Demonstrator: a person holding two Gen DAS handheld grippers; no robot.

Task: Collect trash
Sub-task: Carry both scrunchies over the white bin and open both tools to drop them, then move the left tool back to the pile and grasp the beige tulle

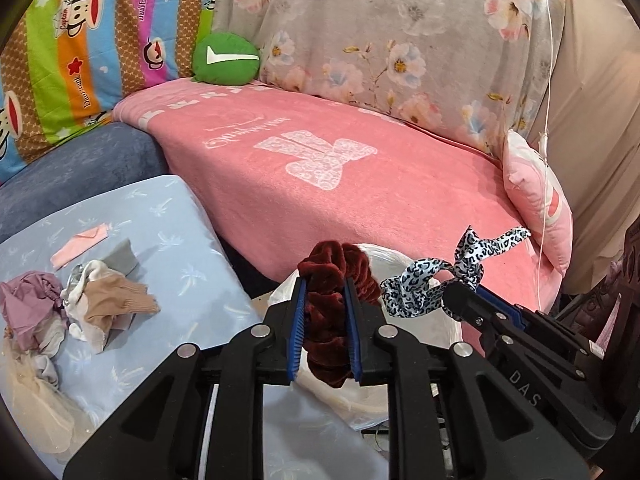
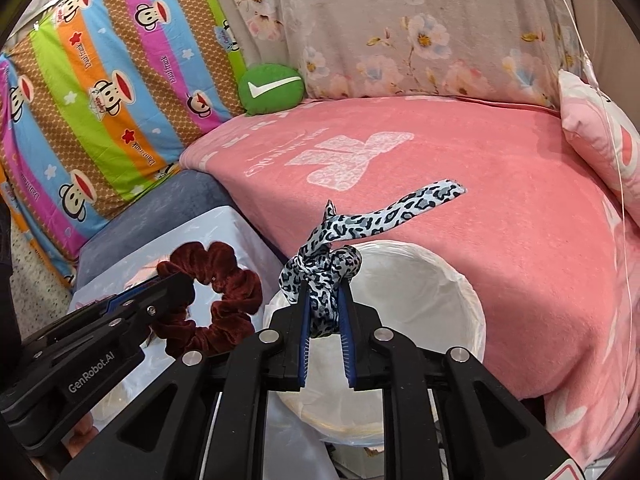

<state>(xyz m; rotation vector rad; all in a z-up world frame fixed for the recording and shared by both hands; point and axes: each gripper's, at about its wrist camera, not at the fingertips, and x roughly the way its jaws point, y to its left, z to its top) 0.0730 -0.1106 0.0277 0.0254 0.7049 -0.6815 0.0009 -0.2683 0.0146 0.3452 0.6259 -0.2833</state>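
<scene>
While both grippers pinch their hair ties, right gripper (image 2: 326, 316) with its leopard tie (image 2: 332, 276) hangs over the bin's (image 2: 460, 292) rim, left gripper (image 1: 326, 320) with its scrunchie (image 1: 332, 280) just beside.

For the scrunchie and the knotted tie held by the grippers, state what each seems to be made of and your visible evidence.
Dark red scrunchie: probably velvet, from its matte, fuzzy pile and soft gathered folds.
Leopard-print tie: likely satin or a similar smooth woven fabric, from its slight sheen and flat ribbon-like tail.

Bin (image 2: 440, 280) before bed (image 2: 480, 184)
</scene>
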